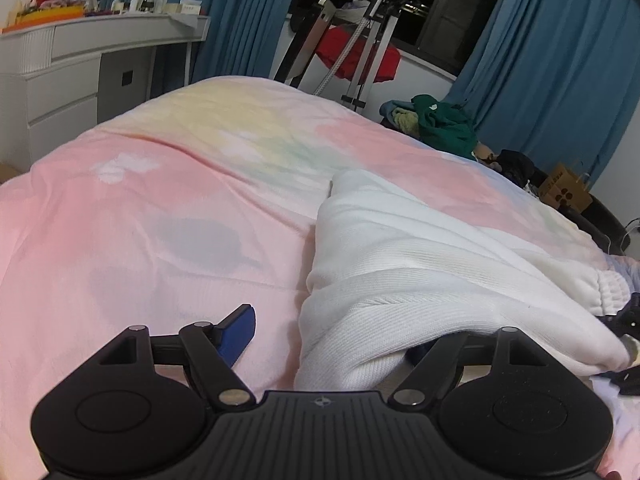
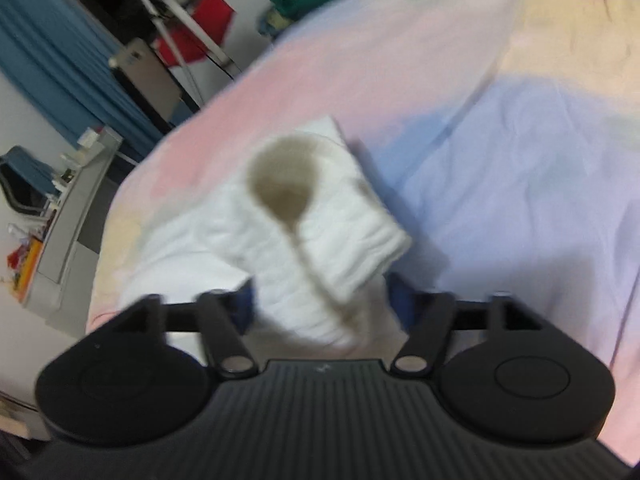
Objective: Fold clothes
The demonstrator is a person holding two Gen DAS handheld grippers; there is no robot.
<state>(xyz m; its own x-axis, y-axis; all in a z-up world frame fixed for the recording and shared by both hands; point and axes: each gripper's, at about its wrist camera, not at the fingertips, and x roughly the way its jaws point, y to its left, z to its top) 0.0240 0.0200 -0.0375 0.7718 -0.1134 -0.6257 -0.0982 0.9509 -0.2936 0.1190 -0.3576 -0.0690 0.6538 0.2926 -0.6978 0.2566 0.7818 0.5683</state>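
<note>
Two hand-held grippers work over a bed (image 1: 160, 208) covered in a pastel pink, yellow and blue quilt.

From the left wrist camera, the left hand-held gripper (image 1: 332, 332) has its jaws spread wide. Its left blue pad (image 1: 238, 330) rests free on the quilt, while the other finger is hidden under a fold of the white knitted garment (image 1: 420, 264), so no pinch shows. The garment lies bunched on the bed's right half. Beyond stand a white dresser (image 1: 72, 68), blue curtains (image 1: 248, 16) and a heap of green clothes (image 1: 444, 120).

From the right wrist camera, which is blurred, the right hand-held gripper (image 2: 324, 308) stands released, its blue pads on either side of the garment's ribbed neck opening (image 2: 284, 184); the white knit (image 2: 320, 240) lies between them, unclamped.
</note>
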